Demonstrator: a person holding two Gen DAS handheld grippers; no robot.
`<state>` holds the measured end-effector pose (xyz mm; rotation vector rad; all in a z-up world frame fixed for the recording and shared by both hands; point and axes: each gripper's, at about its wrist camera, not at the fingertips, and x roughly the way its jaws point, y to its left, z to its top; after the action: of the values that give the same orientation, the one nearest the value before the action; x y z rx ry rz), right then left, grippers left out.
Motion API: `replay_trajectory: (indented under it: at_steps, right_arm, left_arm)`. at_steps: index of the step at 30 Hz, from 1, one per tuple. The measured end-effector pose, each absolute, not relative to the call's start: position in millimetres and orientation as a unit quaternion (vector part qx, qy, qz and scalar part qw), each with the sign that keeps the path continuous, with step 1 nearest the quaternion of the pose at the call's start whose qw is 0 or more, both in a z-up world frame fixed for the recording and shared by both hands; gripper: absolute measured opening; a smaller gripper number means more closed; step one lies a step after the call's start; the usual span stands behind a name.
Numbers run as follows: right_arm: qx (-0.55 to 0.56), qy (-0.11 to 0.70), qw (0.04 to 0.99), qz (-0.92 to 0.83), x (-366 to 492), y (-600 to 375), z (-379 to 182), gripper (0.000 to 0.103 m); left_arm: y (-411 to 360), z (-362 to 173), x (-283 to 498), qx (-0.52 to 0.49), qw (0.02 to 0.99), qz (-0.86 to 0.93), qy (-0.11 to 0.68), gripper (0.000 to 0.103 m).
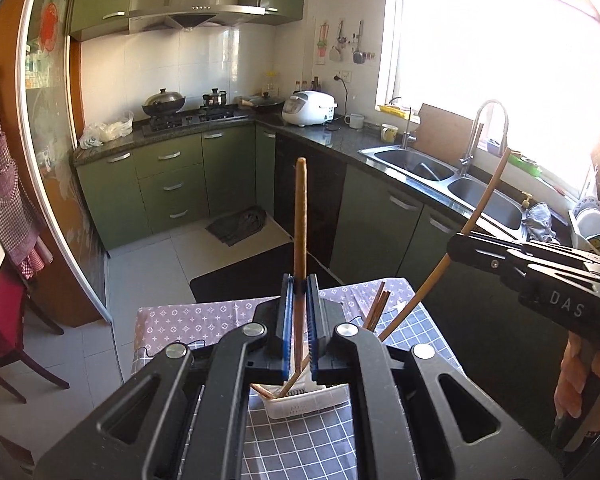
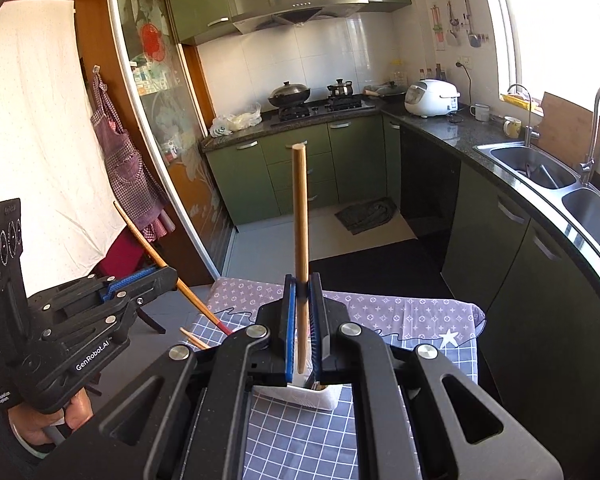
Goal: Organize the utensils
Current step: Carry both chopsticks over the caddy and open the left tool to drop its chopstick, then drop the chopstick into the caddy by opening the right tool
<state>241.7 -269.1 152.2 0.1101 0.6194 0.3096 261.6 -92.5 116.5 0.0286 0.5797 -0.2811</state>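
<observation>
Black linkage arms fill the bottom of both wrist views, and between them each gripper's blue-padded jaws are clamped narrow on a wooden stick. The left gripper [image 1: 300,292] holds a darker, reddish-brown chopstick [image 1: 300,216] that rises near upright through the centre of its frame, its lower end reaching down toward the white basket [image 1: 300,402]. The right gripper [image 2: 302,292] holds a paler chopstick [image 2: 300,216] the same way, its lower tip just above the basket's white rim [image 2: 296,396] at bottom centre.

Largest behind them is the table, covered by a grey grid cloth [image 1: 300,440] with a mauve patterned cloth [image 1: 204,324] at its far end. On it stands the small perforated basket, with a few loose chopsticks [image 1: 374,312] leaning out just right of centre in the left view.

Judging by their look, these sticks are light, rigid and smooth, so weight is no concern but twisting is: a thin round shaft pinched at one spot can pivot or slide between flat pads. Both are gripped fairly low on the shaft, leaving a long free end above, which I would expect to swing easily. A hold nearer the middle, pads square across the shaft, should keep each one steady while its tip is guided into the basket.
</observation>
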Motion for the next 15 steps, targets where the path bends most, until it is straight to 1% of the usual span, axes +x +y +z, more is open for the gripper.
replay_trajectory:
  at_steps: [9,11,13,15]
  right_arm:
    - [0.036,0.350,0.924,0.147,272.9,-253.2,88.7,0.007]
    - [0.031,0.358,0.922,0.146,275.7,-250.6,80.2,0.007]
    - [0.030,0.363,0.919,0.150,276.3,-249.2,74.6,0.008]
    - [0.027,0.364,0.919,0.150,273.9,-249.9,71.5,0.008]
  left_arm:
    - [-101.1,53.4,284.7,0.030,0.924,-0.129,0.360,0.006]
    - [-98.8,45.7,285.7,0.029,0.918,-0.130,0.372,0.008]
    - [-99.4,40.9,285.6,0.030,0.918,-0.128,0.375,0.018]
    - [-97.7,40.6,283.9,0.030,0.919,-0.128,0.372,0.023]
